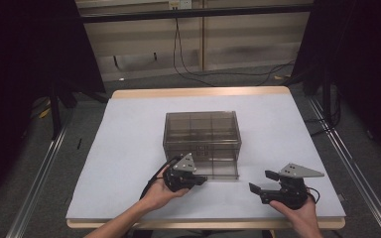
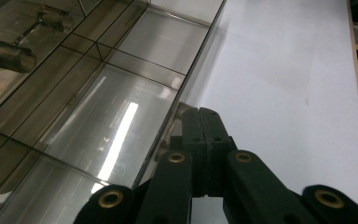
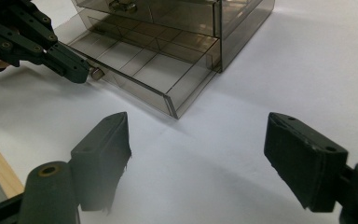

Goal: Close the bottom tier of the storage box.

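Left hand: the left hand [image 1: 159, 192] comes in from the desk's near edge, forearm angled toward the middle, and holds the left gripper [image 1: 202, 180] level against the front of the drawer [image 1: 217, 168].
Left gripper: its jaws are pressed together on the drawer's small knob [image 3: 96, 73]; the right gripper view shows the tip at the knob.
Right hand: the right hand [image 1: 299, 212] sits near the desk's near right corner, with the right gripper [image 1: 263, 181] pointing left toward the box [image 1: 202, 131].
Right gripper: jaws spread wide with bare desk between them, well apart from the box.
Box: a smoky clear drawer box stands mid-desk [image 1: 129, 129], its bottom drawer drawn out toward the near edge.
Left gripper view: looks down into the drawer's divided compartments, with a strip of light reflected on its floor; the shut jaws hide the knob here.
Right gripper view: shows the drawer's front wall and near corner, and an upper drawer with its own knob [image 3: 123, 6].
High view: the grey plate [image 1: 185, 163] on the left gripper covers part of the drawer front.
Hard to tell: whether the compartments hold anything; the box's top is cut off in the right gripper view.
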